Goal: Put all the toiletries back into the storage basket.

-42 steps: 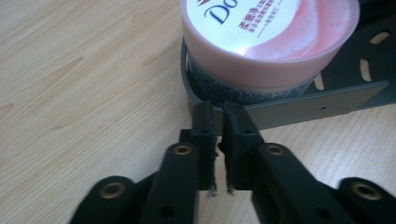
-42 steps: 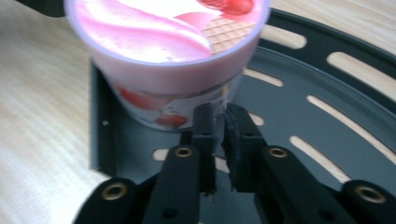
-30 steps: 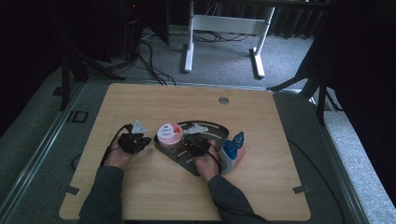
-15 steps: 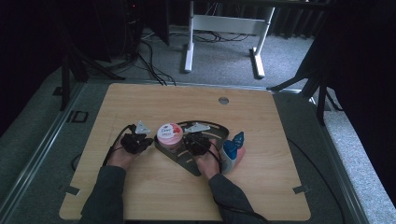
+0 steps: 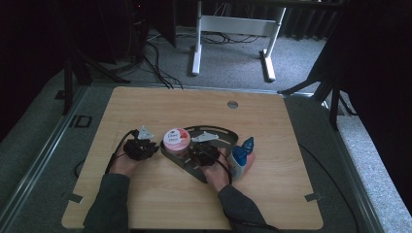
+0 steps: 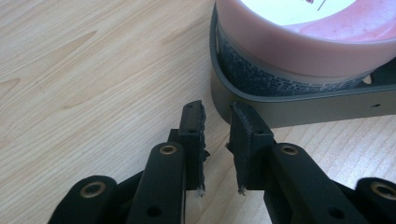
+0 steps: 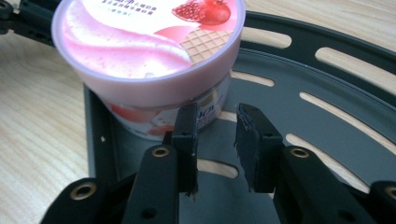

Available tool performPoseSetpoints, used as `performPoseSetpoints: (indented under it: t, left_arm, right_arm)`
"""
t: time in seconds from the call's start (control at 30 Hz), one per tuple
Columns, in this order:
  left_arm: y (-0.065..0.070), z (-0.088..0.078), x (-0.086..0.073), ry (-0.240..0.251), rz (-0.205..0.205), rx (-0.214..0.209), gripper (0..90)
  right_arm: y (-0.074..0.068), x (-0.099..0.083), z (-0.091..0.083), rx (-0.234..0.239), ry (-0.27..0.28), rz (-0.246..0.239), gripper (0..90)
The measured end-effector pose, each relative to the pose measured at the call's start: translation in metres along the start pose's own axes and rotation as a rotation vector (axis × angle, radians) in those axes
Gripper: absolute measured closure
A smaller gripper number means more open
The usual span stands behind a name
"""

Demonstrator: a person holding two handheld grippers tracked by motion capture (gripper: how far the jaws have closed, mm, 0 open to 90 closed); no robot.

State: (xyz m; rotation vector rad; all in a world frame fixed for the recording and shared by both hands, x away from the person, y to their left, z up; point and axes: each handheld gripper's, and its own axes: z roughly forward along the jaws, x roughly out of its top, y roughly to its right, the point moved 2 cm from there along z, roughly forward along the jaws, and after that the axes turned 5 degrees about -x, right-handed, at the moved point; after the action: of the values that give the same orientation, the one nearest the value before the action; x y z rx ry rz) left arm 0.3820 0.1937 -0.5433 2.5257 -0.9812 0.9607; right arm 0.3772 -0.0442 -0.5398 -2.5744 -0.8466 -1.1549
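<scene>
From above, the pink tub stands in the left corner of the dark slotted tray, between my left gripper and right gripper, with bare table to the left and a blue bottle crowding the right. Along my left gripper, the jaws have just been opening, empty, just off the tray's rim; pushing in could shove the tray. Along my right gripper, the jaws have also just been opening on nothing, too narrow for the tub, so I'd likely tip it.

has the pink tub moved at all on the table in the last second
No. In the high view the pink tub sits at the same spot in the left corner of the dark tray, the same way off from the round hole in the tabletop.
</scene>
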Motion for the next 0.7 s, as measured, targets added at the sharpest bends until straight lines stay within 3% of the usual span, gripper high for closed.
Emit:
performPoseSetpoints:
  t: [0.3, 0.47, 0.7]
  left_arm:
    - [0.001, -0.01, -0.002, 0.042, -0.023, -0.006, 67.9]
    - [0.005, -0.014, -0.003, 0.054, -0.024, -0.023, 65.1]
    - [0.009, -0.016, -0.007, 0.057, -0.026, -0.033, 64.0]
  right_arm:
    - [-0.015, -0.006, -0.011, 0.056, 0.013, -0.078, 60.5]
    - [-0.024, -0.011, -0.021, 0.096, 0.015, -0.145, 62.1]
    - [-0.028, -0.025, -0.033, 0.154, -0.005, -0.198, 62.1]
